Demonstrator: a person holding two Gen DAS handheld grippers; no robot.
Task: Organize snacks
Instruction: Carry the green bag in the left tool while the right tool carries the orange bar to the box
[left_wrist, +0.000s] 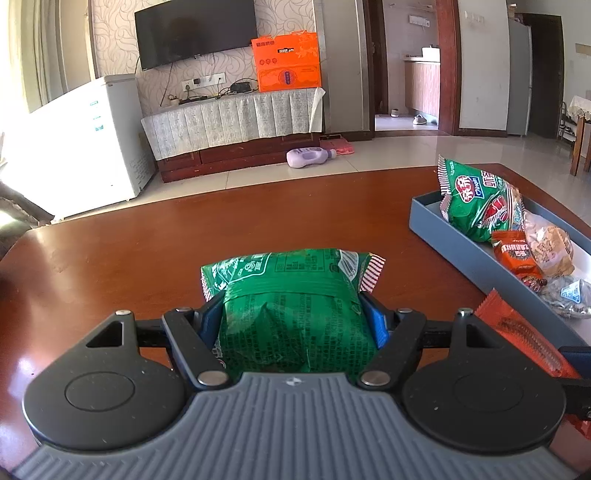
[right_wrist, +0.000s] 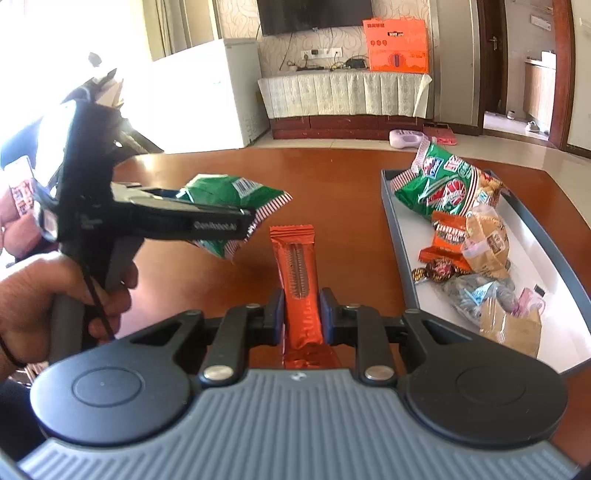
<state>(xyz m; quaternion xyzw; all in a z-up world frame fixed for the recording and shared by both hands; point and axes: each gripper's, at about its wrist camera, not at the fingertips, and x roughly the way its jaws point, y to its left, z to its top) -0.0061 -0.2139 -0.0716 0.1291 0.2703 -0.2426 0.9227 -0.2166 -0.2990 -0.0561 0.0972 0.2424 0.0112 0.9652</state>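
Snacks fill the grey tray at the right side of the right wrist view. A big green bag leans at the far end of the tray. Below it lie a small orange packet, a clear bag with bread, some wrapped candies and a brown paper bag.

The left gripper squeezes a green snack bag between its blue pads, so its fingers stand fairly wide. In the right wrist view this bag hangs in the air at the middle left, above the brown table. A hand holds the handle at the lower left.

The right gripper is closed tight on a thin orange bar. The bar sticks up in the middle of the picture. It sits between the green snack bag and the tray.

Far behind are a TV, an orange box, a white freezer and a purple bottle on the floor.
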